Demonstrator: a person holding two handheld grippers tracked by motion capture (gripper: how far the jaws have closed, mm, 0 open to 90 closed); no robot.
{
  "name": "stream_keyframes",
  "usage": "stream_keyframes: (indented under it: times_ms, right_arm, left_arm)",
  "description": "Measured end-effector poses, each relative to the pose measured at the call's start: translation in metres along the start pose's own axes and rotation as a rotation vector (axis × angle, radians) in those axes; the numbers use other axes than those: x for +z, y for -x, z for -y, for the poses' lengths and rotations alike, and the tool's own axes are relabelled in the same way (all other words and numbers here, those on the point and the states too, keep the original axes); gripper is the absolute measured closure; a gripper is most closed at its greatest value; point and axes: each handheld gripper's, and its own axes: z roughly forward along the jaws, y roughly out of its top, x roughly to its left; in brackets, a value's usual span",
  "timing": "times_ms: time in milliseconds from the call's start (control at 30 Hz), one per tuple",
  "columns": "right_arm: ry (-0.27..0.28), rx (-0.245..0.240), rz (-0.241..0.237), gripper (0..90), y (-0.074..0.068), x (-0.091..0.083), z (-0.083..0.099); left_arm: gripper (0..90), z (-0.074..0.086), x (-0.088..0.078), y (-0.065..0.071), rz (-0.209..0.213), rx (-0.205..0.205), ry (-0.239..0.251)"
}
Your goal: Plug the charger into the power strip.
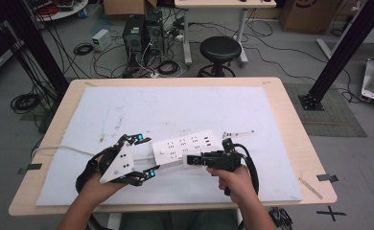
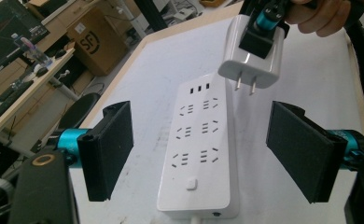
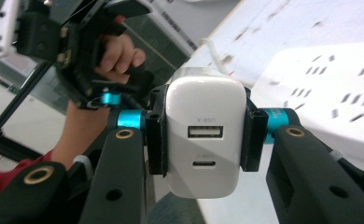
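Note:
A white power strip [image 1: 185, 146] lies flat on the white mat, its sockets facing up [image 2: 201, 154]. My left gripper [image 1: 146, 155] is open at the strip's cable end, its black pads [image 2: 108, 149] standing wide on either side and not touching it. My right gripper [image 1: 194, 159] is shut on a white USB charger [image 1: 191, 161] and holds it just above the strip. The charger's two prongs [image 2: 244, 86] point down toward the sockets at the far end. In the right gripper view the charger [image 3: 206, 163] sits clamped between the pads [image 3: 156, 135], its USB ports facing the camera.
The white mat [image 1: 127, 110] covers most of a wooden table [image 1: 290, 139]. The strip's white cable [image 1: 60, 149] runs off to the left edge. A thin small item [image 1: 238, 133] lies right of the strip. A black stool [image 1: 219, 50] stands beyond the table.

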Motion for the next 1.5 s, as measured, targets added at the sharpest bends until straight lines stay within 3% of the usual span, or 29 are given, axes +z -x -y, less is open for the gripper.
stream_keyframes:
  times_ms: [133, 200, 300, 333, 367, 400, 433, 467, 500, 567, 600, 733, 767, 800, 833, 900, 933, 967, 1000, 1033, 1067, 1133, 1200, 1233, 1333, 1500]
  right_arm:
    - [0.062, 0.011, 0.036, 63.3, 0.007, 0.002, -0.007]
    - [0.143, 0.003, 0.069, 63.2, 0.012, 0.002, -0.012]
    - [0.190, -0.012, 0.100, 63.2, 0.013, 0.002, -0.015]
    - [0.229, -0.046, 0.143, 63.2, 0.013, 0.001, -0.019]
    - [0.229, -0.046, 0.143, 63.2, 0.013, 0.001, -0.019]
    - [0.236, -0.070, 0.174, 63.3, 0.013, 0.001, -0.021]
    - [0.242, -0.123, 0.231, 63.3, 0.013, -0.001, -0.025]
    - [0.242, -0.123, 0.231, 63.3, 0.013, -0.001, -0.025]
    - [0.210, -0.191, 0.288, 63.3, 0.012, -0.003, -0.031]
    - [0.199, -0.217, 0.313, 63.3, 0.012, -0.005, -0.034]
    - [0.177, -0.223, 0.325, 63.3, 0.012, -0.006, -0.036]
    - [0.043, -0.382, 0.439, 63.3, 0.007, -0.012, -0.054]
    - [0.043, -0.382, 0.439, 63.3, 0.007, -0.012, -0.054]
    - [-0.017, -0.438, 0.460, 63.3, 0.004, -0.014, -0.061]
    - [-0.017, -0.438, 0.460, 63.3, 0.004, -0.014, -0.061]
    - [-0.092, -0.492, 0.481, 63.4, 0.000, -0.016, -0.069]
    - [-0.166, -0.538, 0.486, 63.3, -0.002, -0.015, -0.077]
    - [-0.166, -0.538, 0.486, 63.3, -0.002, -0.015, -0.077]
    - [-0.244, -0.574, 0.489, 63.3, -0.004, -0.013, -0.085]
    - [-0.244, -0.574, 0.489, 63.3, -0.004, -0.013, -0.085]
    - [-0.311, -0.612, 0.474, 63.3, -0.003, -0.009, -0.093]
    - [-0.382, -0.647, 0.468, 63.3, -0.002, -0.005, -0.099]
    - [-0.382, -0.647, 0.468, 63.3, -0.002, -0.005, -0.099]
    - [-0.469, -0.688, 0.462, 63.3, -0.001, 0.002, -0.106]
    - [-0.536, -0.725, 0.445, 63.3, 0.001, 0.009, -0.110]
    - [-0.664, -0.841, 0.420, 63.2, 0.005, 0.020, -0.115]
  left_arm:
    - [23.0, 0.006, -0.007, -0.002, -0.015, -0.018, -0.006]
    - [23.1, 0.009, -0.011, -0.003, -0.027, -0.029, -0.011]
    - [23.0, 0.015, -0.017, -0.004, -0.051, -0.047, -0.018]
    - [23.1, 0.020, -0.021, -0.004, -0.060, -0.060, -0.020]
    - [23.0, 0.020, -0.021, -0.004, -0.060, -0.060, -0.020]
    - [23.0, 0.021, -0.023, -0.005, -0.064, -0.063, -0.026]
    - [23.1, 0.022, -0.024, -0.005, -0.065, -0.064, -0.029]
    - [23.1, 0.023, -0.025, -0.005, -0.067, -0.066, -0.032]
    - [23.1, 0.024, -0.026, -0.005, -0.070, -0.067, -0.037]
    - [23.0, 0.026, -0.028, -0.006, -0.070, -0.071, -0.041]
    - [23.0, 0.027, -0.029, -0.006, -0.072, -0.073, -0.043]
    - [23.1, 0.031, -0.030, -0.007, -0.072, -0.083, -0.049]
    - [23.0, 0.031, -0.030, -0.007, -0.072, -0.083, -0.049]
    - [23.0, 0.032, -0.030, -0.006, -0.070, -0.083, -0.054]
    - [23.0, 0.032, -0.030, -0.006, -0.070, -0.083, -0.054]
    - [23.0, 0.032, -0.031, -0.007, -0.066, -0.080, -0.062]
    - [23.1, 0.032, -0.031, -0.007, -0.066, -0.079, -0.064]
    - [23.1, 0.033, -0.031, -0.007, -0.064, -0.080, -0.064]
    - [23.0, 0.033, -0.031, -0.007, -0.064, -0.078, -0.068]
    - [23.0, 0.033, -0.031, -0.007, -0.065, -0.079, -0.070]
    - [23.0, 0.034, -0.031, -0.008, -0.067, -0.080, -0.071]
    - [23.0, 0.034, -0.032, -0.008, -0.069, -0.084, -0.073]
    - [23.0, 0.035, -0.033, -0.008, -0.070, -0.085, -0.072]
    - [23.0, 0.036, -0.034, -0.008, -0.070, -0.088, -0.075]
    - [23.0, 0.037, -0.035, -0.007, -0.072, -0.090, -0.078]
    - [23.0, 0.042, -0.037, -0.008, -0.076, -0.098, -0.085]
